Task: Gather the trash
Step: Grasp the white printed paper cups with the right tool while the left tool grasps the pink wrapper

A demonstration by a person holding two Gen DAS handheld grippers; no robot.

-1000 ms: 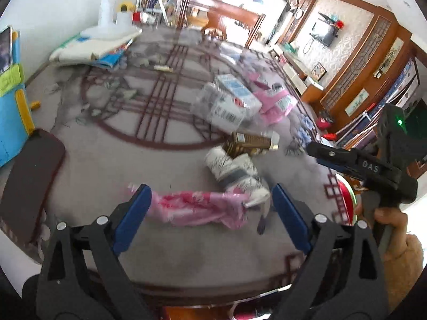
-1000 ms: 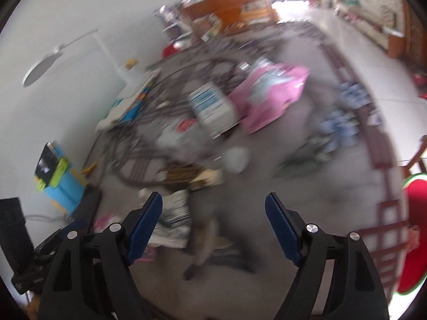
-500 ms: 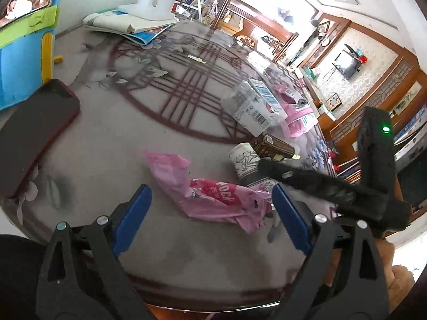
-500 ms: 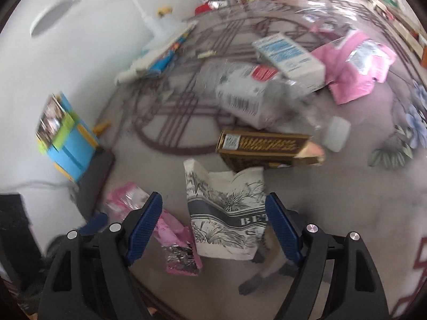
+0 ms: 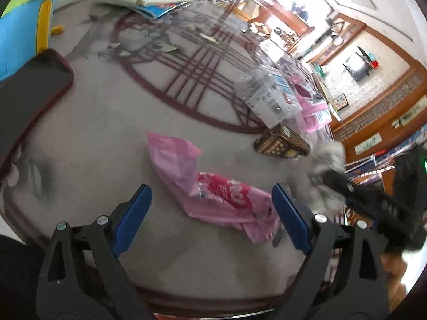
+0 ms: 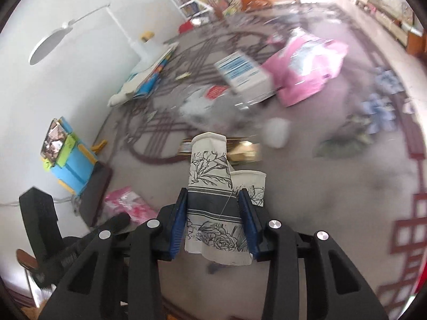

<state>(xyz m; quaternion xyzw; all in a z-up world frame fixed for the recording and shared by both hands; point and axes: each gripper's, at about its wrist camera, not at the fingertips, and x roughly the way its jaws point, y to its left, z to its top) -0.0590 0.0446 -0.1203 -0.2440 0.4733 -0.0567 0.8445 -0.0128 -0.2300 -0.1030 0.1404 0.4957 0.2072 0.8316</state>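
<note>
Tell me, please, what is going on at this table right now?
A person is clearing trash with handheld tongs. The right tongs have just been closing and now pinch a crushed white paper cup with a black floral print. The left tongs hang open over a crumpled pink plastic wrapper lying on the grey patterned tablecloth.

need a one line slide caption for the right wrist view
Right gripper, jaws just closed, clamps a flattened floral paper cup above the littered table.

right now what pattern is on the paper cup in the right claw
White paper cup with black line-drawn flowers and a dark band; clearest in the right wrist view.
</note>
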